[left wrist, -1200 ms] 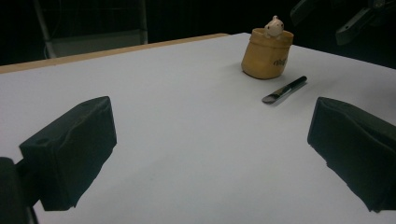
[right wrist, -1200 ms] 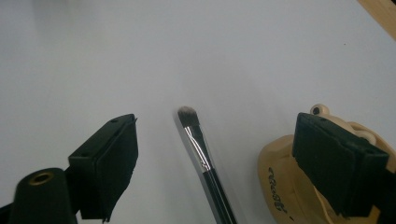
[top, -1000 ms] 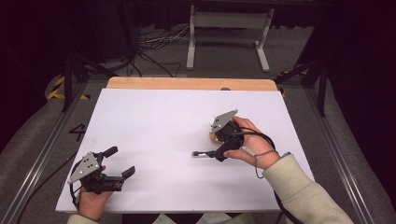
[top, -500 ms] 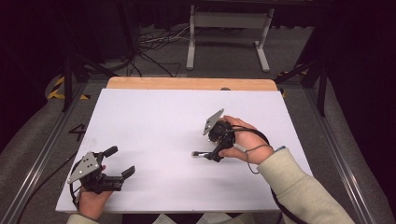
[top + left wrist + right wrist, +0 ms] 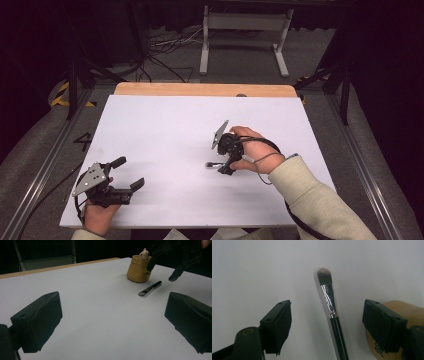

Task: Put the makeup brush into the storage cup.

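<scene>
The brush (image 5: 331, 307) lies flat on the table (image 5: 150, 130) just beside the tan pot (image 5: 138, 269), bristles pointing away from the person; the right claw (image 5: 325, 323) hangs over it with its jaws astride the handle, not yet touching, and they have just been closing with the brush between them; best to settle lower, centre on the metal collar and pinch across the handle, clear of the pot; the right hand tilts down and leftward; the left claw (image 5: 129, 174), released and empty, rests well apart from the pot, near the table's front left corner
</scene>
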Tool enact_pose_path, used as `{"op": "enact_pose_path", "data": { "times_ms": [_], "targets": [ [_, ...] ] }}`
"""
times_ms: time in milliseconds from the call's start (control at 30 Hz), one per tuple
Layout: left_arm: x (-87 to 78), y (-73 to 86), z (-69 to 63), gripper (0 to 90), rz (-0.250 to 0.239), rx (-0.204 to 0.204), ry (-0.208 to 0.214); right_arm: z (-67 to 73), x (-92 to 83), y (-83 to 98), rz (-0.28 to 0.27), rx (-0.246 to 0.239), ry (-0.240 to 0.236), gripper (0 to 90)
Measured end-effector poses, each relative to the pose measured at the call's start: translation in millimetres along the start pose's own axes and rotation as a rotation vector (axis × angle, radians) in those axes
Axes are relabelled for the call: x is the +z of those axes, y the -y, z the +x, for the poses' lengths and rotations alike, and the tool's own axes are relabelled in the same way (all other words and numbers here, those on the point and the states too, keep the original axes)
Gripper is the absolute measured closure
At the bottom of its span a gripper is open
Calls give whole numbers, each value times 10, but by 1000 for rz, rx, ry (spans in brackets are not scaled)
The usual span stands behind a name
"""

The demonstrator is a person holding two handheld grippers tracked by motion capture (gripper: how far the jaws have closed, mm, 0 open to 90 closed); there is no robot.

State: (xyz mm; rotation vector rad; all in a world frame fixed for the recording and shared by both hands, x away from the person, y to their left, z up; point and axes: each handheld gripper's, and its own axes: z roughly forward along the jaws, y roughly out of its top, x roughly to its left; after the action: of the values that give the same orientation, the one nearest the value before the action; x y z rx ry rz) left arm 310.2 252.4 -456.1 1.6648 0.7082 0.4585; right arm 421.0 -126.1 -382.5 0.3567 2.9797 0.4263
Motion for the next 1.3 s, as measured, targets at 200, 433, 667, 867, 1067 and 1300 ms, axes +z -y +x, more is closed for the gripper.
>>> {"op": "enact_pose_path", "data": {
  "times_ms": [200,433,667,867,1067,1300],
  "targets": [
    [-1,0,1,22,-1,-1,2,3,93,-8,44,-5,-14,290],
    [-11,1,0,22,-1,-1,0,37,250,-25,114,-61,-10,354],
    [-20,6,4,22,0,3,-1,9,301,-40,153,-84,-13,441],
    [-57,17,2,22,4,-1,-12,-18,370,-47,198,-118,-19,508],
    [-82,25,3,22,2,-2,-22,-45,389,-77,221,-148,-17,613],
    [-92,29,3,22,0,-7,-20,-89,401,-96,243,-157,-19,687]
  ]
}}
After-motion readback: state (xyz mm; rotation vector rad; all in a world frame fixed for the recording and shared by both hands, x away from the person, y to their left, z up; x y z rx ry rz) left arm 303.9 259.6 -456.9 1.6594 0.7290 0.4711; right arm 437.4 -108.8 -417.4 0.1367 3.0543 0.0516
